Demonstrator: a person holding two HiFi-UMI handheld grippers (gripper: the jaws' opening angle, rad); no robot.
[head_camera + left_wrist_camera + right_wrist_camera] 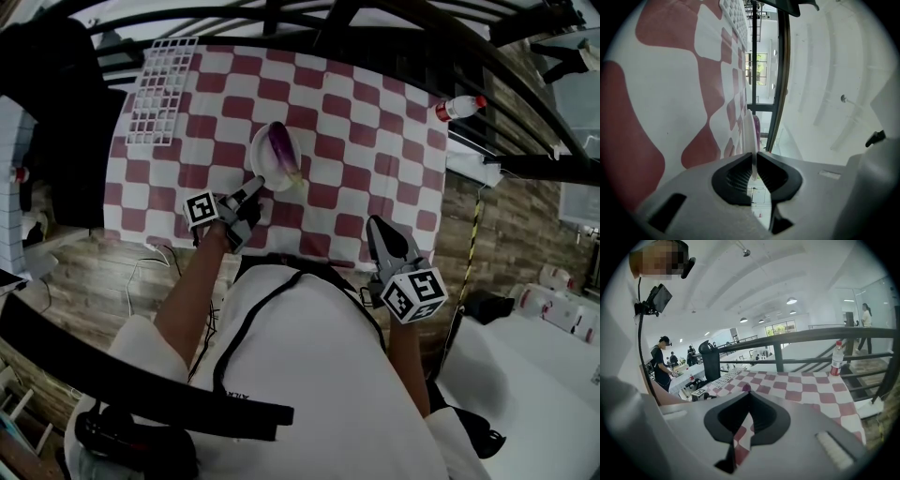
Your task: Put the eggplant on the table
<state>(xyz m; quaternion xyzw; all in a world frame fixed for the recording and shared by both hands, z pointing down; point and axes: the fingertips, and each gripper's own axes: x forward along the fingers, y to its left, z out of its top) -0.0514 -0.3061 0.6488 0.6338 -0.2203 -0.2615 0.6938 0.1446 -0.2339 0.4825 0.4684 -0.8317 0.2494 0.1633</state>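
The eggplant (281, 150) lies in a white plate (261, 161), its purple body reaching across the dish and its pale end toward the plate's near right edge. Nothing else is in the plate. The plate is over the middle of the tabletop (366, 141), which is covered with a red-and-white checked cloth.

The left hand-held gripper (255, 185) comes in from the plate's near side, and its jaws are narrowed onto the rim. In the left gripper view the thin white edge of the plate (749, 136) runs straight between the pads of the left hand-held gripper (753, 164), with the eggplant (756, 129) showing purple beyond it.

The right hand-held gripper (375, 223) is well to the plate's right and nearer the person, over the tabletop's near edge. Its own view shows the right hand-held gripper (749, 394) empty, jaws closed together.

A white wire rack (161, 89) lies beyond the plate to its left. A plastic bottle (459, 106) is far to the plate's right.
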